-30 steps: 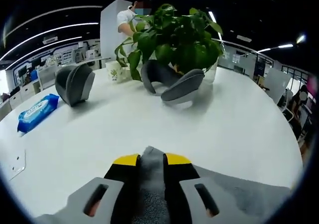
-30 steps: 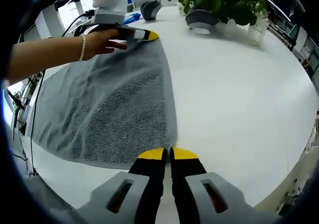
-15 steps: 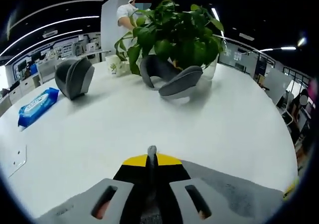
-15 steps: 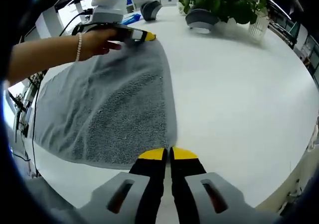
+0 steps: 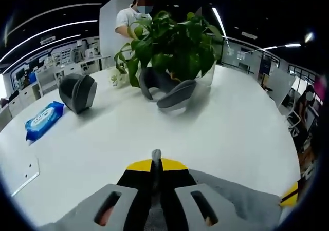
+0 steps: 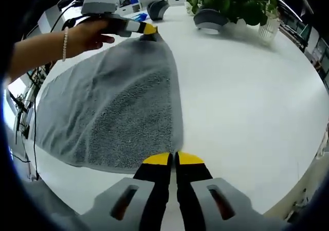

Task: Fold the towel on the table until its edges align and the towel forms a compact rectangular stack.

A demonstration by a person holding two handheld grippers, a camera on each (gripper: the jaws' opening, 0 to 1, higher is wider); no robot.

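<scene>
In the left gripper view, the left gripper (image 5: 156, 164) had its yellow-tipped jaws pressed together on a corner of the grey towel (image 5: 241, 203), a small tuft of cloth poking up between the tips, while the rest of the towel trailed off to the lower right across the white table (image 5: 231, 123). Beyond it on the table stood a leafy potted plant (image 5: 172, 43), a grey curved cushion (image 5: 167, 87) at its base, a second grey cushion (image 5: 77, 91) to the left, a small patterned mug (image 5: 114, 77) and a blue pack of wet wipes (image 5: 44, 120); a person in a white top (image 5: 127, 20) stood behind the plant. In the right gripper view, the right gripper (image 6: 172, 160) had its jaws closed on the near edge of the towel (image 6: 115, 110), at its near right corner, which lay spread flat on the table (image 6: 247, 102) and ran away toward the upper left. At the towel's far corner the left gripper (image 6: 146, 30) appeared, held in a hand (image 6: 92, 33) with a beaded bracelet at the wrist, its tips pinching the cloth, which rose slightly into a peak there. The potted plant (image 6: 234, 2) and the grey cushion (image 6: 208, 19) sat at the far end of the table.
</scene>
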